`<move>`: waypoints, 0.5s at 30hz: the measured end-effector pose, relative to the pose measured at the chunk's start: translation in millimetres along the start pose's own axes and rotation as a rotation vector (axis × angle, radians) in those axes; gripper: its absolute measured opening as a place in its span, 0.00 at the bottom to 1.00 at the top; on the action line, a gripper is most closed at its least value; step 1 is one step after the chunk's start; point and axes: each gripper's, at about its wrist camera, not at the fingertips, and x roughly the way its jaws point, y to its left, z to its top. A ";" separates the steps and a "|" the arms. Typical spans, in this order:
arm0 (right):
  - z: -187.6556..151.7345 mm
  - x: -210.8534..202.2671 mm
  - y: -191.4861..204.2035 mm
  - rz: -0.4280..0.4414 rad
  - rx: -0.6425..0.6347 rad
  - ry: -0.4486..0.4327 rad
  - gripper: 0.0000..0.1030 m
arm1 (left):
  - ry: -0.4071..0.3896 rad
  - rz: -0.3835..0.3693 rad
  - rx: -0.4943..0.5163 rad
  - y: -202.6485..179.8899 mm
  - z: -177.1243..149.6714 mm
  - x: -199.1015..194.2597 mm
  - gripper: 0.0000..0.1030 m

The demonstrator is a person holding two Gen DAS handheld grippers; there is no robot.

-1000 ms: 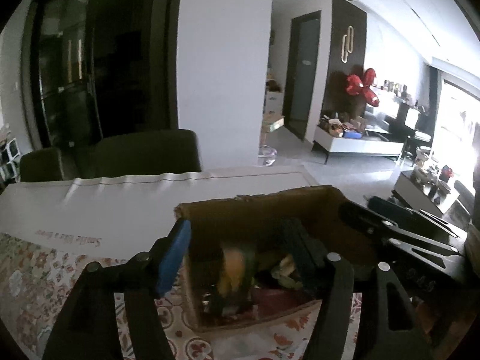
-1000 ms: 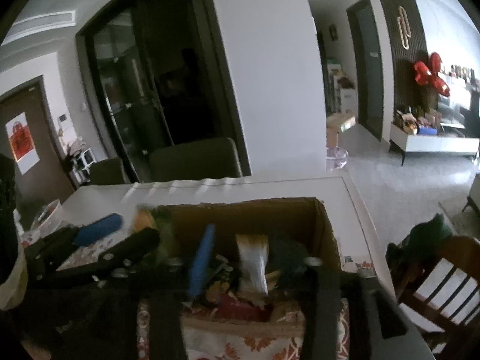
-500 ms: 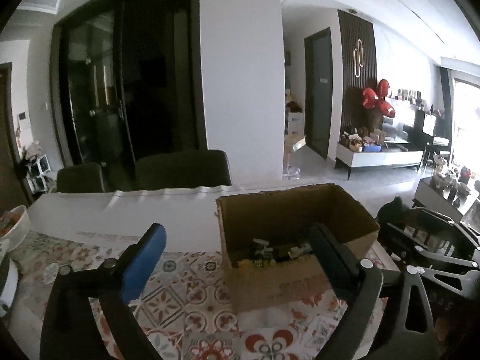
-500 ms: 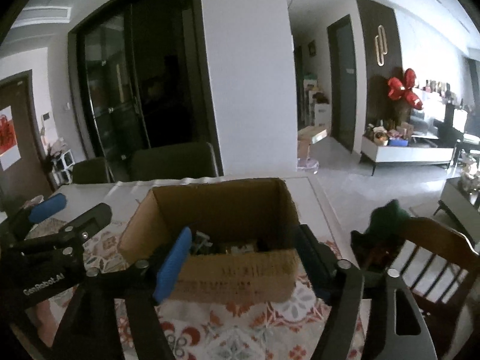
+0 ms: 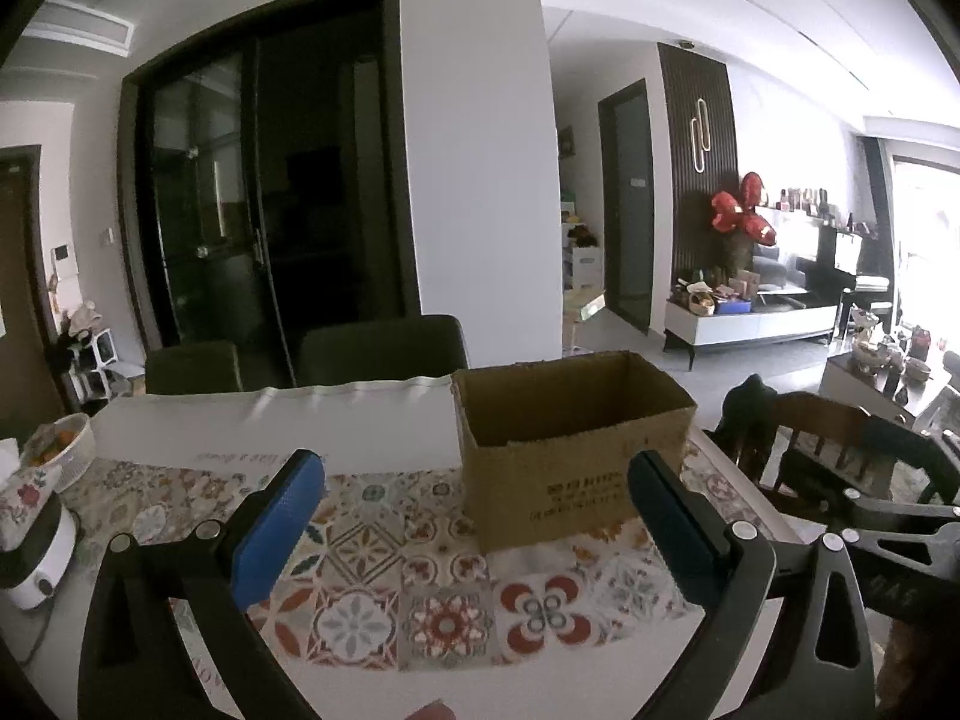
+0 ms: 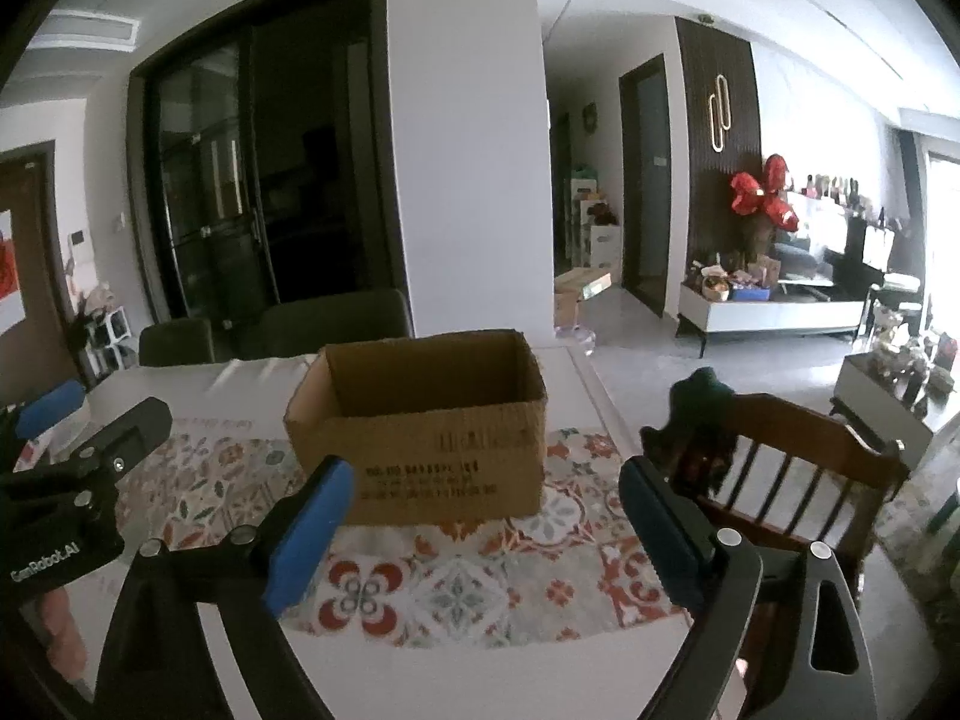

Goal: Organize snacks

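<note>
**Both grippers let go and back away from the snack box**

A second ago both grippers were down inside the cardboard box, right among the snack packs. Now they are pulled back, and the box sits a little way off in front of them. That looks like a drop-off just finished: the snacks went in, and the hands are free for whatever comes next.

On the left side of the desk (image 5: pixel 360 432) there is a small white basket (image 5: pixel 63 450) with something orange in it, and a white machine (image 5: pixel 33 546) near the edge. Those are too small to tell if they are snacks.

The left gripper (image 5: pixel 474 528) has just been opening its jaws. They are as wide apart as they go, and nothing is between them, just the flowery mat (image 5: pixel 372 546) showing through the gap.

Next comes the cardboard box (image 5: pixel 570 450). It is brown, open at the top, with dark printing on its front. It stands upright on the mat, toward the right end of the desk. From this low angle you can only see its inside walls, so the snacks in it are hidden.

The right gripper (image 6: pixel 486 516) has just been opening too. Its jaws are wide and empty, and the box is in front of them.

Right of the desk is a wooden chair (image 6: pixel 792 456).
</note>
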 end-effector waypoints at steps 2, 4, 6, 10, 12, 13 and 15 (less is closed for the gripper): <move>-5.6 -15.3 1.8 -0.018 -0.013 -0.016 0.89 | 0.001 -0.002 0.001 -1.0 -4.9 -12.6 1.00; -9.7 -27.1 1.9 -0.026 -0.020 -0.027 0.89 | 0.003 -0.003 0.007 -2.1 -9.8 -20.8 1.00; -12.8 -36.7 3.5 -0.029 -0.022 -0.035 0.90 | 0.006 0.000 0.010 -2.4 -16.2 -28.6 1.00; -22.3 -53.8 4.6 -0.014 -0.018 -0.038 0.90 | 0.016 -0.013 0.003 -1.9 -25.8 -44.5 1.00; -27.3 -58.9 5.0 -0.010 -0.014 -0.035 0.90 | 0.016 -0.013 0.004 -2.5 -29.2 -51.1 1.00; -30.3 -61.8 4.9 -0.006 -0.010 -0.032 0.90 | 0.014 -0.013 0.006 -3.0 -30.2 -53.8 1.00; -35.3 -67.4 6.0 0.000 -0.007 -0.029 0.90 | 0.009 -0.007 0.011 -3.7 -32.2 -59.9 1.00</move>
